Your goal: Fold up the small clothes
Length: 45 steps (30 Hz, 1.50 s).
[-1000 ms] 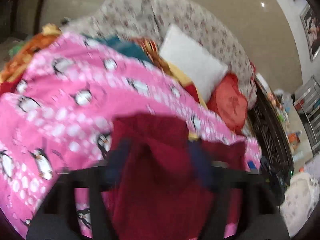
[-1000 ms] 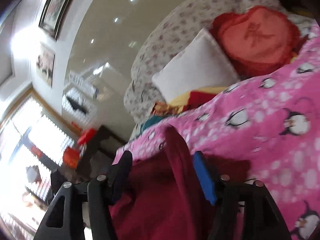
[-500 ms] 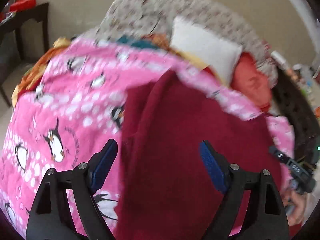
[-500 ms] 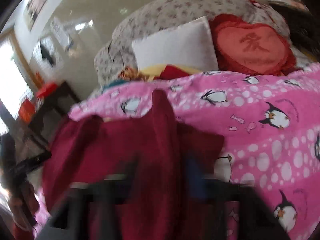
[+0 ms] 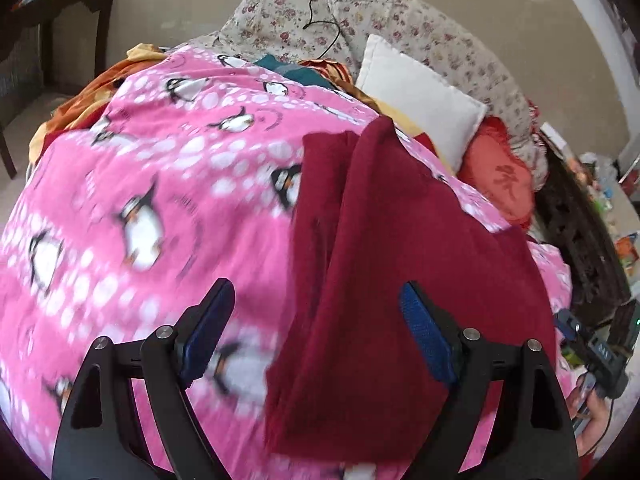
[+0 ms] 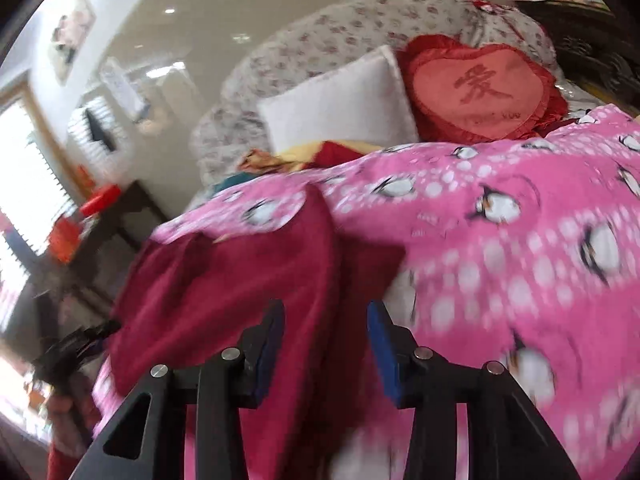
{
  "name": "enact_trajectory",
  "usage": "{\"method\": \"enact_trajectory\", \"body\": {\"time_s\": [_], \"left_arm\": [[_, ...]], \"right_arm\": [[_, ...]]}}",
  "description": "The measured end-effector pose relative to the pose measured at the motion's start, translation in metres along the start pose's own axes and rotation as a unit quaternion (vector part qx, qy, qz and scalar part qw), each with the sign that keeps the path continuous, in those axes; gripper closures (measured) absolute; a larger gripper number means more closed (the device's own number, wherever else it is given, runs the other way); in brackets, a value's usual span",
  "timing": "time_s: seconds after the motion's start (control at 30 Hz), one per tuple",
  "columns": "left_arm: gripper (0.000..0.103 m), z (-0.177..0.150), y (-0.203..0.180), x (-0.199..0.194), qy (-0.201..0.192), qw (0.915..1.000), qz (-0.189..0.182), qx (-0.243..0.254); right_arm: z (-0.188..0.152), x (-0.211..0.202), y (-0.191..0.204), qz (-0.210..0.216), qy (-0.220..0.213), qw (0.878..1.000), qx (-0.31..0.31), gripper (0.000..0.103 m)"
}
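A dark red garment (image 5: 400,264) lies spread on the pink penguin blanket (image 5: 160,200), with a raised fold running from its far end toward me. My left gripper (image 5: 316,332) is open and empty just above the garment's near edge. In the right wrist view the garment (image 6: 224,292) lies left of centre on the blanket (image 6: 520,240). My right gripper (image 6: 326,352) is open, its jaws on either side of the garment's fold without pinching it. The right gripper also shows in the left wrist view (image 5: 592,352) at the garment's right edge.
A white pillow (image 5: 416,92) and a red heart cushion (image 6: 480,88) lie against the flowered headboard (image 5: 400,20). Orange and teal clothes (image 5: 92,92) are piled at the blanket's far left. A dark table (image 5: 52,12) stands left; a carved dark bed frame (image 5: 580,240) is right.
Both grippers were shut on the red garment a second ago and have let go. The garment has dropped flat onto the blanket. The left gripper has drawn back toward the near edge.
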<state>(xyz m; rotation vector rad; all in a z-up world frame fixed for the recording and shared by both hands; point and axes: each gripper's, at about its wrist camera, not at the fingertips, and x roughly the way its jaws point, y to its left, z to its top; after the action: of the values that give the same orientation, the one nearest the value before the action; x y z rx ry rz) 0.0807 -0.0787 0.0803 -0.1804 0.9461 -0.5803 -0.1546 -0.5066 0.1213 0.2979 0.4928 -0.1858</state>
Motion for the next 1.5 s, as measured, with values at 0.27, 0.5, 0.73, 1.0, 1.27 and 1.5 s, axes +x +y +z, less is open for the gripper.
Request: {"method": "enact_trajectory", "body": {"time_s": [0.27,0.5,0.73,1.0,1.27,1.5], "left_arm": [[0.017,-0.046,0.009,-0.002,0.030,0.9990,-0.029,-0.015],[0.017,-0.053,0.011,0.003,0.022,0.9997,-0.011,-0.006],[0.017,-0.059,0.012,-0.005,0.005,0.9999,0.013,0.005],[0.017,-0.047,0.019,-0.018,-0.025,0.9992,-0.010,-0.028],[0.017,-0.024,0.016,-0.002,-0.019,0.9991,-0.017,-0.035],[0.017,-0.019,0.011,0.007,-0.024,0.9994,0.008,-0.023]], "right_arm": [[-0.063,-0.006,0.025,0.028,0.031,0.998,-0.057,0.087],[-0.059,-0.025,0.030,-0.030,0.022,0.994,-0.106,0.096],[-0.057,-0.034,0.026,-0.035,0.008,0.997,-0.076,0.085],[-0.038,-0.039,0.027,-0.019,-0.028,0.999,-0.030,0.045],[-0.025,0.005,-0.009,-0.019,0.002,0.999,0.039,0.030],[-0.025,0.009,-0.008,-0.013,0.005,0.999,0.037,0.030]]}}
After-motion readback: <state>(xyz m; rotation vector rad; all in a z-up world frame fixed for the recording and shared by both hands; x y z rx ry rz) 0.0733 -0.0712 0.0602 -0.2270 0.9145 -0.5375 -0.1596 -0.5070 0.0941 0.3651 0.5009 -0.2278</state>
